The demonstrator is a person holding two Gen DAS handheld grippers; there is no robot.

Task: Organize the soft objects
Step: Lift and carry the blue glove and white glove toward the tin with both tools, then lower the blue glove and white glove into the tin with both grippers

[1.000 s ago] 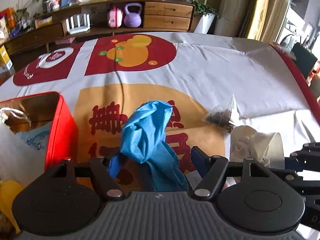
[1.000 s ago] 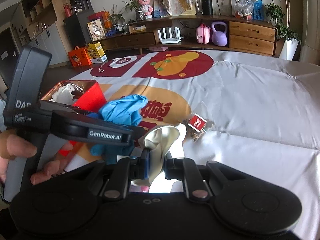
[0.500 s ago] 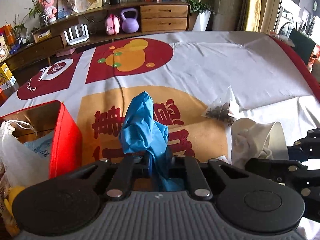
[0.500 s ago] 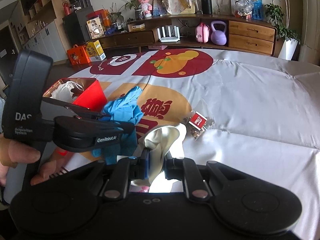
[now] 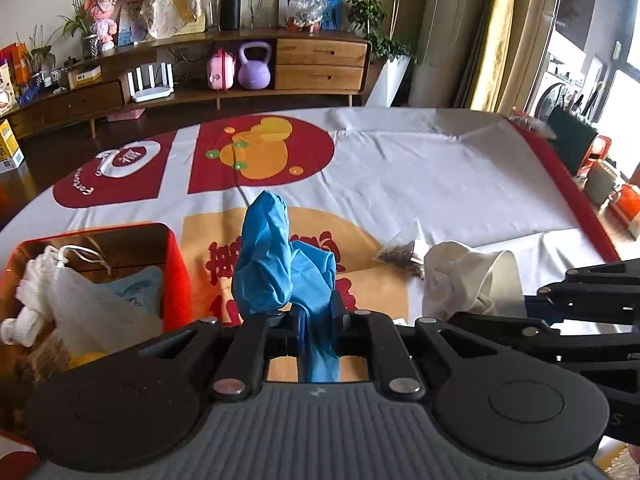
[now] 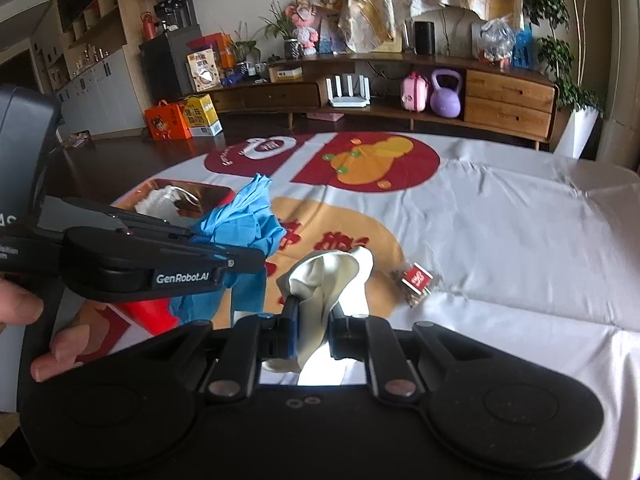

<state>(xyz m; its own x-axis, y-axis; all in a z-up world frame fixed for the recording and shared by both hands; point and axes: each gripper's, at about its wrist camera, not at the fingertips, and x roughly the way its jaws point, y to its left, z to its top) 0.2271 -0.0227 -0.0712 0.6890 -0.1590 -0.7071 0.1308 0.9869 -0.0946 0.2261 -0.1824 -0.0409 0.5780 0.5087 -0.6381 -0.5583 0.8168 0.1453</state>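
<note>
My left gripper (image 5: 316,316) is shut on a crumpled blue glove (image 5: 280,264) and holds it above the printed tablecloth, just right of the red box (image 5: 174,272). The blue glove also shows in the right wrist view (image 6: 244,228), held by the left gripper (image 6: 256,260). My right gripper (image 6: 314,320) is shut on a cream white glove (image 6: 328,280), lifted off the cloth. That white glove shows in the left wrist view (image 5: 460,280), right of the blue one.
The red box holds a white drawstring pouch (image 5: 64,276) and other soft items. A small clear packet with a red label (image 6: 418,280) lies on the tablecloth (image 6: 500,220) beyond the white glove. A wooden sideboard (image 5: 320,64) stands behind the table.
My left gripper has closed on the blue glove and lifted it. The right gripper has kept its hold on the white glove and rose slightly.
</note>
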